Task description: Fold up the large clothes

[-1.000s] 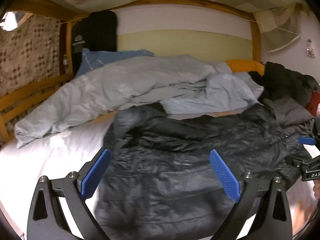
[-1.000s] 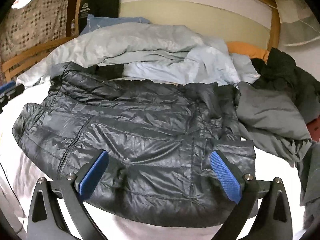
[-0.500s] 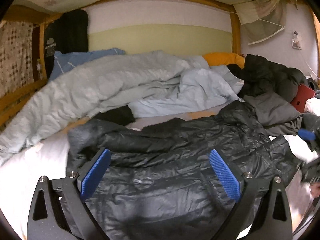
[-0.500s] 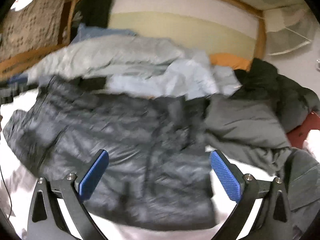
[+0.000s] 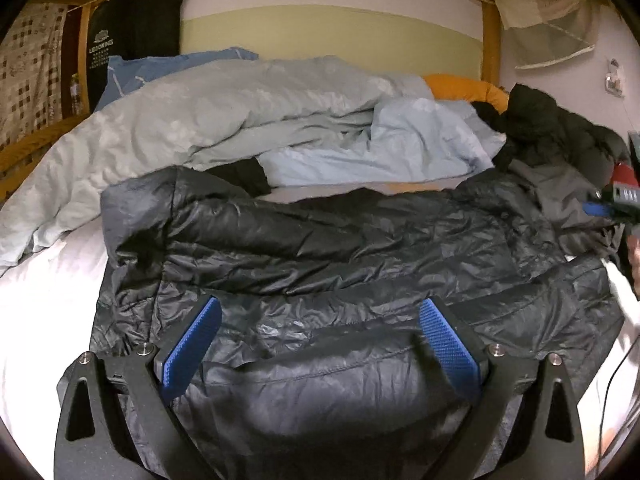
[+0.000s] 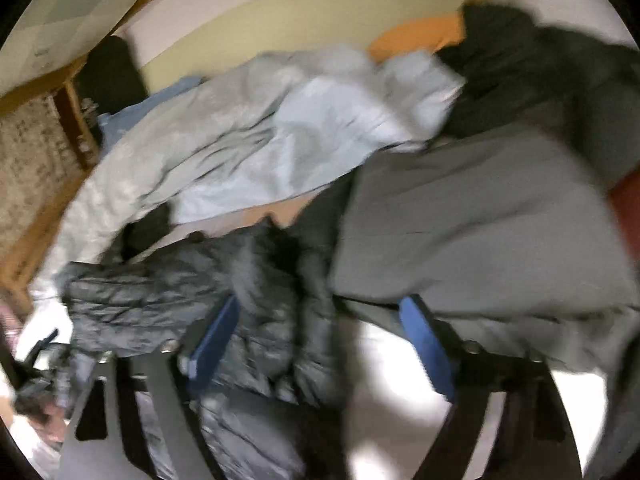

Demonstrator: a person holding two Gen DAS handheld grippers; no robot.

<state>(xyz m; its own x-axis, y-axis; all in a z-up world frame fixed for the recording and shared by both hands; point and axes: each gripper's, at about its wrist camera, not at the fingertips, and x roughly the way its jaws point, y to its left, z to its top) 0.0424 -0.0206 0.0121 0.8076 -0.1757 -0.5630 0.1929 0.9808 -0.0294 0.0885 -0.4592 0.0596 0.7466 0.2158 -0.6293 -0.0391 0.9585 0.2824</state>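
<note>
A dark quilted puffer jacket lies spread across the white bed sheet. My left gripper is open, its blue pads just above the jacket's near hem. In the blurred, tilted right wrist view the same jacket lies at lower left and my right gripper is open over its right edge, holding nothing. The right gripper also shows at the far right of the left wrist view, beside the jacket's right side.
A rumpled pale blue duvet fills the back of the bed. A grey garment and a black coat lie at the right. Wooden bed rails run along the left; an orange pillow lies at the back.
The left gripper has come lower and closer over the jacket's hem. The right gripper has swung right and tilted, bringing the grey garment into the middle of its view. Both stay open.
</note>
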